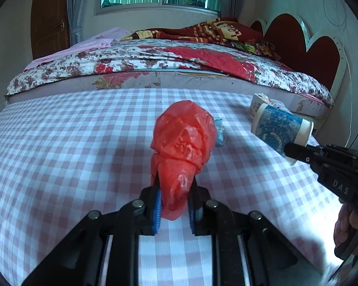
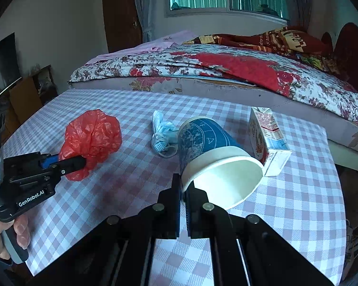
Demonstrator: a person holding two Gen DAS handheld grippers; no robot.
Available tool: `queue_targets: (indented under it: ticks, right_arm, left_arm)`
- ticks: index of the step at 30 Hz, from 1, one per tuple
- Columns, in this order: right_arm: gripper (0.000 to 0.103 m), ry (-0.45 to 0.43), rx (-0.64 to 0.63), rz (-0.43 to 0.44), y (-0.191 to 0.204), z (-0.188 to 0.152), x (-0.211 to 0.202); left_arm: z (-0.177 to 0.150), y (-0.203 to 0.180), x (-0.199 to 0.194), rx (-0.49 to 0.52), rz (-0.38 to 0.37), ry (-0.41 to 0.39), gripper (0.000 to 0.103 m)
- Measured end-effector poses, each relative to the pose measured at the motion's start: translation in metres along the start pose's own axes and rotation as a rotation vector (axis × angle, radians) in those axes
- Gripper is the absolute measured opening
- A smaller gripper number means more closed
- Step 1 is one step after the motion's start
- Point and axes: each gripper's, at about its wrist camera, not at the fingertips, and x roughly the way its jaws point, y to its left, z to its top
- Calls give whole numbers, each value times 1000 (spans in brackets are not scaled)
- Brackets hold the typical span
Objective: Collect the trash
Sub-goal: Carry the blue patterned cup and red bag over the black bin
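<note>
Red bag (image 2: pixel 92 138), cup (image 2: pixel 209 150), carton (image 2: pixel 267 138), mask (image 2: pixel 162 135): one each.

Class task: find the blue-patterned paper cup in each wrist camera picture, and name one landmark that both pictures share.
Left wrist view: paper cup at the right edge, its rim pinched by the right gripper.
Right wrist view: paper cup centre, tipped, its mouth towards the camera.
Shared landmark: red plastic bag.

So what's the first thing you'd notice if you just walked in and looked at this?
Probably the bright red plastic bag, scrunched up and pinched in the left gripper over the middle of the checked tablecloth. Next, the blue-patterned paper cup, tipped on its side with its rim clamped in the right gripper. Behind the table is a big flowery bed.
</note>
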Motion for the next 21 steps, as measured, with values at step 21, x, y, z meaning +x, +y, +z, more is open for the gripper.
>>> queue_targets:
  ticks: [21]
  right_arm:
    - [4,-113,4,-126,-2,-47,-159]
  left_arm:
    - [-35,-69,-107,86,-49,-94,19]
